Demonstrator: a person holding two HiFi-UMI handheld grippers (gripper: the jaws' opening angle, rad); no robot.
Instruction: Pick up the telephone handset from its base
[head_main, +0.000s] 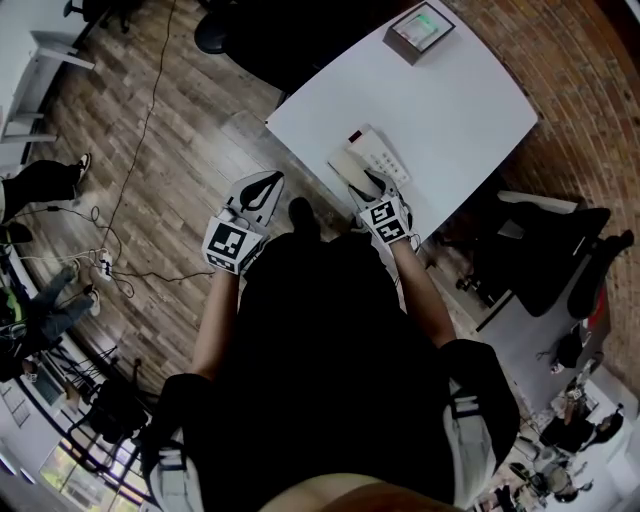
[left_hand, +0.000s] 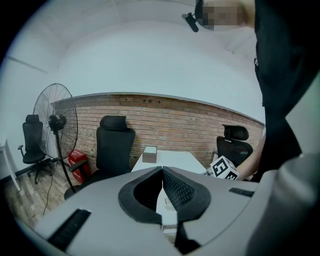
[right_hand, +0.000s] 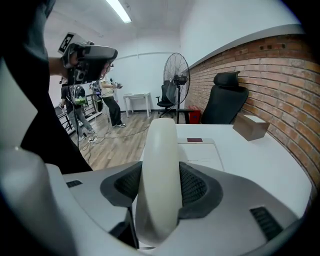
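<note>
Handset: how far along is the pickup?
Done: the right gripper is clamped on the handset. In hand: the lift; whether it is clear of the base cannot be told. Remaining: raise it fully off. The left gripper is shut and empty.

Open tabletop (head_main: 470, 110) beyond the phone base (head_main: 378, 158); a box (head_main: 420, 30) occupies its far corner.

cream handset (right_hand: 159, 170), white table (head_main: 450, 110), red brick wall (right_hand: 280, 75), brown wood-plank floor (head_main: 170, 170).

Small box (head_main: 420, 30) on white table (head_main: 470, 110) — fan (left_hand: 55, 122) near chair (left_hand: 114, 145).
</note>
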